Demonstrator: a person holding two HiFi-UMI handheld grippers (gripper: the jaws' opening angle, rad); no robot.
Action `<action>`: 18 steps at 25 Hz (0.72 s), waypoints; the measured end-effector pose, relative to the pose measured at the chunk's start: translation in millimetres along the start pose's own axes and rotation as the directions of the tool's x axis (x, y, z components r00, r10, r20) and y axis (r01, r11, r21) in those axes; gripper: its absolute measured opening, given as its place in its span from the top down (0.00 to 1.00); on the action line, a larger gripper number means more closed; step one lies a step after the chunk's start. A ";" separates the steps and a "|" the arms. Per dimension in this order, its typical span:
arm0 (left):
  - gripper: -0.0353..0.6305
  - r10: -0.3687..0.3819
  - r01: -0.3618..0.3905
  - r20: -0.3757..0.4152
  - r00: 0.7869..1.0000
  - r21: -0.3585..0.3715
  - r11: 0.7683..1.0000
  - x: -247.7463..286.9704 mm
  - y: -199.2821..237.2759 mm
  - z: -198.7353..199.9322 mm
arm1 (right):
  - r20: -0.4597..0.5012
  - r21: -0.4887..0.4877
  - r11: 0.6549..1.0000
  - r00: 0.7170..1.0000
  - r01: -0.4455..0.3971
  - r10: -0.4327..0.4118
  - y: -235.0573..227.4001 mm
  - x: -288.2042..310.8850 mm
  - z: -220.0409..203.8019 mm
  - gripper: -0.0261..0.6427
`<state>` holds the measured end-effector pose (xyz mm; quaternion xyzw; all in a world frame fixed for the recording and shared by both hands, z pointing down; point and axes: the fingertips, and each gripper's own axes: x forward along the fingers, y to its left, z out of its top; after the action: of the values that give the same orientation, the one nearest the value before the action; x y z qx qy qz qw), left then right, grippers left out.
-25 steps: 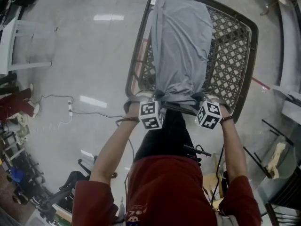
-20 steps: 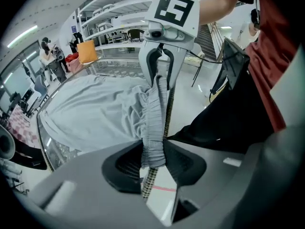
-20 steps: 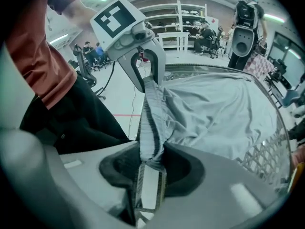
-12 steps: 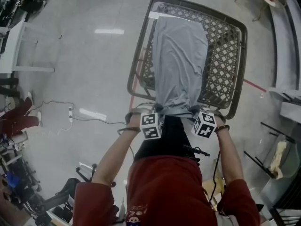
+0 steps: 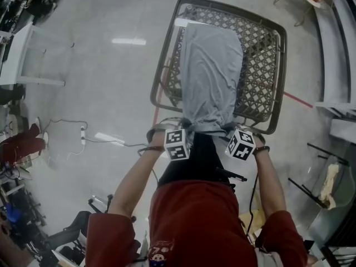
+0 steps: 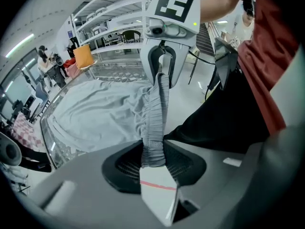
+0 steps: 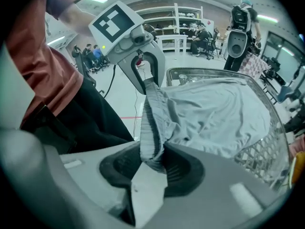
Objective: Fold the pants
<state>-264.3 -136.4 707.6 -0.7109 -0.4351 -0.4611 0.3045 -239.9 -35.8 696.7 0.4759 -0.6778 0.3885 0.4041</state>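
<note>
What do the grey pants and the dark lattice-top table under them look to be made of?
Grey pants: soft matte cloth, perhaps cotton blend; it wrinkles and drapes, with a gathered elastic waistband. Dark lattice-top table: open diamond weave, rattan or plastic, hard to tell; smooth rounded frame, probably metal.

pants spanning mesh table, open floor left

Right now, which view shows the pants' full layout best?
Head view: the grey pants lie full-length across the lattice table. Both gripper views show mainly the waistband pinched in the jaws, fabric foreshortened behind.
</note>
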 end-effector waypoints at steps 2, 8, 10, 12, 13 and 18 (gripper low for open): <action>0.75 0.010 -0.010 -0.002 1.000 0.009 1.000 -6.9 11.8 4.1 | 0.010 0.003 1.000 1.000 0.008 -0.008 -8.9 -7.6 4.4 0.76; 0.76 0.054 -0.054 0.004 0.999 0.035 0.998 -27.0 67.4 18.9 | 0.065 0.028 0.998 0.997 0.049 -0.051 -60.8 -37.7 23.5 0.76; 0.76 0.075 -0.075 0.005 0.997 0.046 0.996 -31.7 91.5 25.1 | 0.074 0.026 0.997 0.995 0.069 -0.071 -83.9 -47.9 29.1 0.76; 0.76 0.092 -0.092 0.001 0.996 0.059 0.994 -35.6 114.6 31.7 | 0.086 0.025 0.996 0.992 0.089 -0.091 -107.1 -58.5 34.3 0.76; 0.76 0.097 -0.097 -0.001 0.995 0.062 0.993 -37.9 125.6 35.0 | 0.093 0.027 0.995 0.991 0.098 -0.101 -118.5 -63.9 36.9 0.76; 0.76 0.124 -0.124 0.009 0.992 0.061 0.990 -45.0 177.7 45.6 | 0.114 0.047 0.991 0.985 0.125 -0.130 -168.2 -79.0 47.1 0.76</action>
<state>-95.5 -191.0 642.8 -0.7279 -0.4047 -0.4259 0.3535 -69.6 -93.7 630.6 0.5481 -0.6605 0.3465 0.3784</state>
